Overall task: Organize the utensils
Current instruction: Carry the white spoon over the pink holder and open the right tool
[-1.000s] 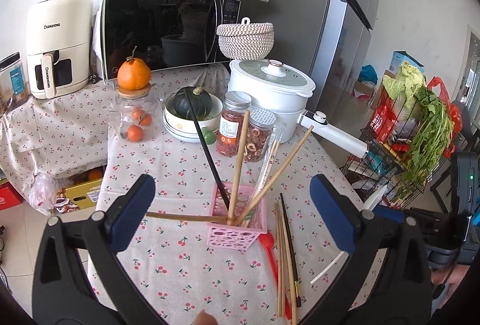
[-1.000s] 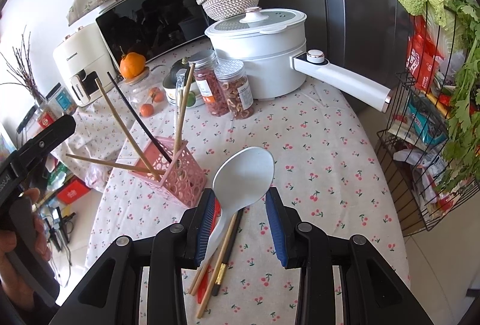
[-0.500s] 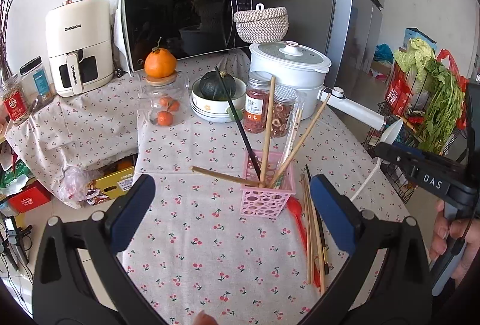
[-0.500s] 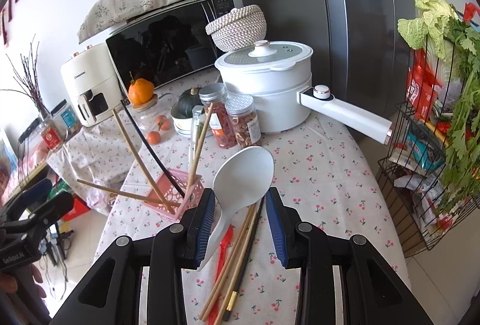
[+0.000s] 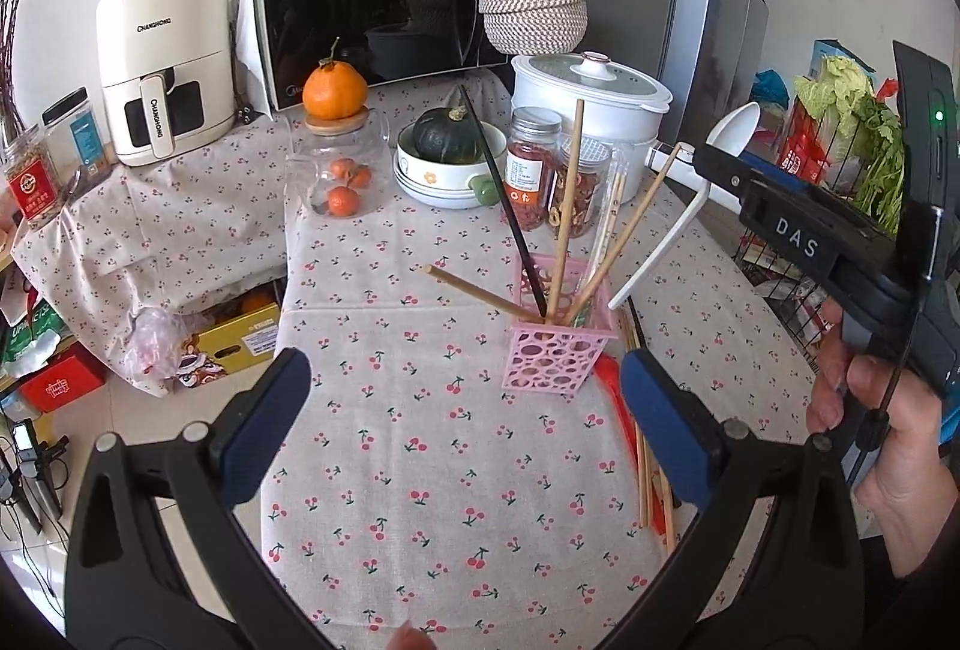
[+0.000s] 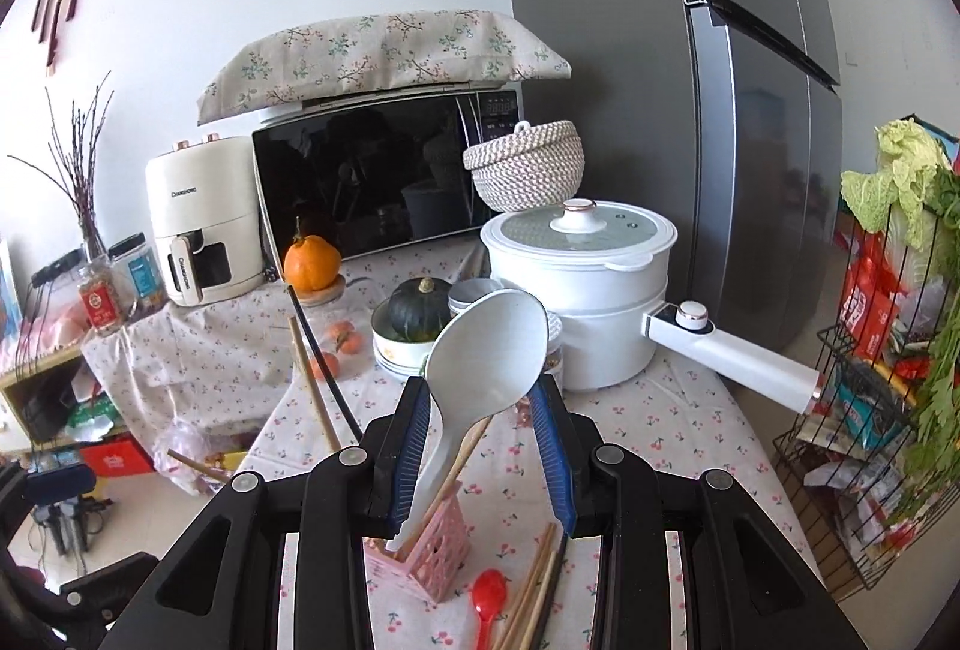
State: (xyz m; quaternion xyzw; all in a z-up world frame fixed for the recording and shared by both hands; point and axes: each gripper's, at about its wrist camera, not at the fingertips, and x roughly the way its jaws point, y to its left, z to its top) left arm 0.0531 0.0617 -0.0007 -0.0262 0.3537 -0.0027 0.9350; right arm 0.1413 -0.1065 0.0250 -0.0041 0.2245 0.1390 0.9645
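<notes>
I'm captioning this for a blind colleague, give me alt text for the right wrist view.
The right gripper holds a white spoon handle-down above a pink utensil basket on a cherry-print tablecloth; chopsticks and a red spoon lie beside it.

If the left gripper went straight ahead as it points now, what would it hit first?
Most likely the pink utensil basket, which sits just right of center beyond the open left gripper. Depth is unclear, so it might pass over the cherry-print tablecloth first.
</notes>
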